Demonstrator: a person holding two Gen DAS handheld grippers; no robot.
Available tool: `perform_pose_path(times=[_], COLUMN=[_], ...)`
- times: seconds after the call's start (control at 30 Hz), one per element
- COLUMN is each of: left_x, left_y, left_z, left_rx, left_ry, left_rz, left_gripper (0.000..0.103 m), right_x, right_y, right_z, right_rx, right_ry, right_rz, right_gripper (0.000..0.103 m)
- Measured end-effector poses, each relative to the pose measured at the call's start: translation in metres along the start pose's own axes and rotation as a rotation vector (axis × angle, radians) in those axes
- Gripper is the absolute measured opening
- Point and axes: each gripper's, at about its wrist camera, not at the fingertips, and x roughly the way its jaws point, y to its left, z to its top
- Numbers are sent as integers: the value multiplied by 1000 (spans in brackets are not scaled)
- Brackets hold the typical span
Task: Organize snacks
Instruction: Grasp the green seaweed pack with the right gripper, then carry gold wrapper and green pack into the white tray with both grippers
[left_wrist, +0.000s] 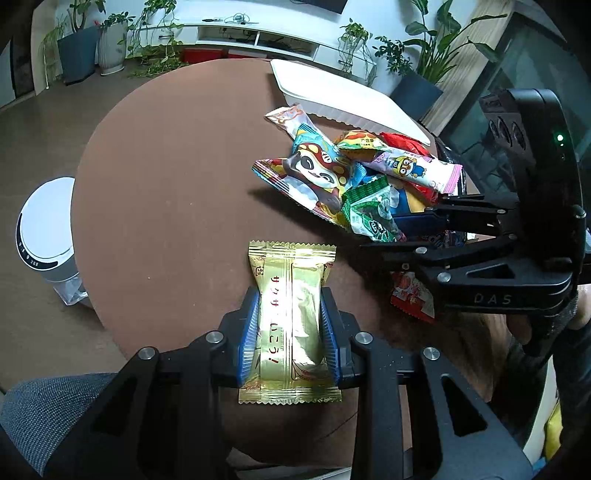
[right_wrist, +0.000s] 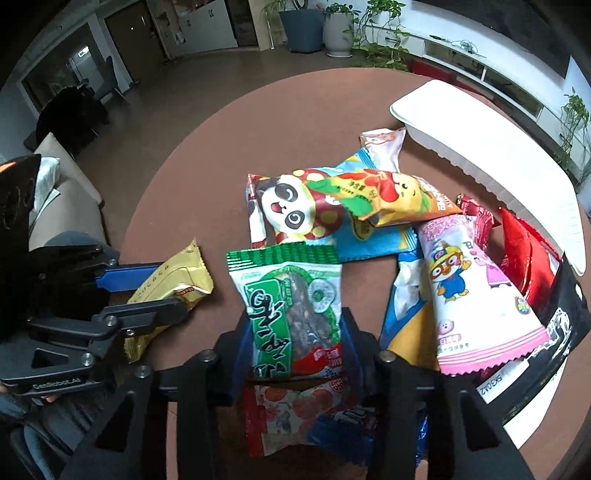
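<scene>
Black linkage grippers (left_wrist: 290, 328), ribbed blue pads (left_wrist: 250, 332), silver screws, dark knit glove (left_wrist: 565, 314).

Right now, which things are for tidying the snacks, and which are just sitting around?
For the job: gold packet in the left gripper, green packet in the right gripper, snack pile, white tray.
Just around: bin, potted plants.

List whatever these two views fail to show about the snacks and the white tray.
- White tray interior: both wrist views see only its rim and ribbed outer wall.
- Blue packet, right wrist view: mostly covered by the pink penguin packet.
- Tomato-print packet: top under the green seed packet, sides behind the right gripper.
- Gold wafer packet ends, right wrist view: behind the left gripper.
</scene>
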Motion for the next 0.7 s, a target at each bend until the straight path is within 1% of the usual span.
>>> perform_pose_path(times=[0.03, 0.13, 0.3, 0.43, 0.6, 0.7], left_x=[0, 0, 0, 0, -3, -4], left_y=[0, 0, 1, 3, 3, 2], left_z=[0, 0, 0, 0, 1, 1], left_rx=[1, 0, -4, -10, -18, -20], left_ry=[0, -2, -3, -5, -11, -12], left_rz=[1, 1, -4, -6, -30, -32], left_gripper=[29, 29, 29, 29, 29, 29], right_x=[-1, -6, -17, -37, -68, -77], right_y=[0, 0, -2, 1, 2, 2], right_z=[0, -5, -10, -13, -16, -23], right_rx=[4, 14, 58, 86, 129, 174], right_ry=[-2, -10, -40, -99, -187, -229], right_rz=[4, 2, 5, 29, 93, 136], right_gripper=[38, 35, 32, 32, 32, 32])
